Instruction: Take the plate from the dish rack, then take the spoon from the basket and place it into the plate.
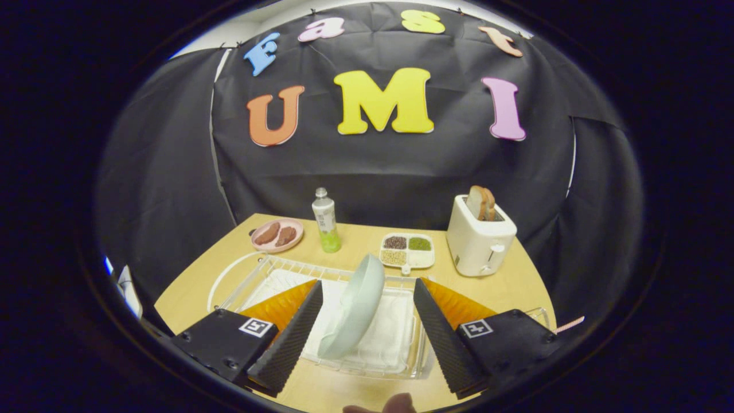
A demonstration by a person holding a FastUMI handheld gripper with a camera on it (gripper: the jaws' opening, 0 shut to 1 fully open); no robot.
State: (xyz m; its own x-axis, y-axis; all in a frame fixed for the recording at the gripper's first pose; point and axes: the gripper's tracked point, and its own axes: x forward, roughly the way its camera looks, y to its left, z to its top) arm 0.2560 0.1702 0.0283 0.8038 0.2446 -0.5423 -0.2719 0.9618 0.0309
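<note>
A pale green plate (356,307) stands on its edge, tilted, in a clear dish rack (401,367) lined with a white cloth on the wooden table (516,287). My gripper (367,307) is open, its two fingers wide apart on either side of the plate, not touching it. The plate's rim sits between the fingertips. A clear basket edge (542,312) peeks out behind the right finger; I cannot make out a spoon in it.
Beyond the rack stand a pink dish (277,234) with brown food, a bottle (325,228) with green liquid, a white divided tray (407,250) of grains, and a white toaster (479,241) holding bread. A fingertip (395,404) shows below the fingers.
</note>
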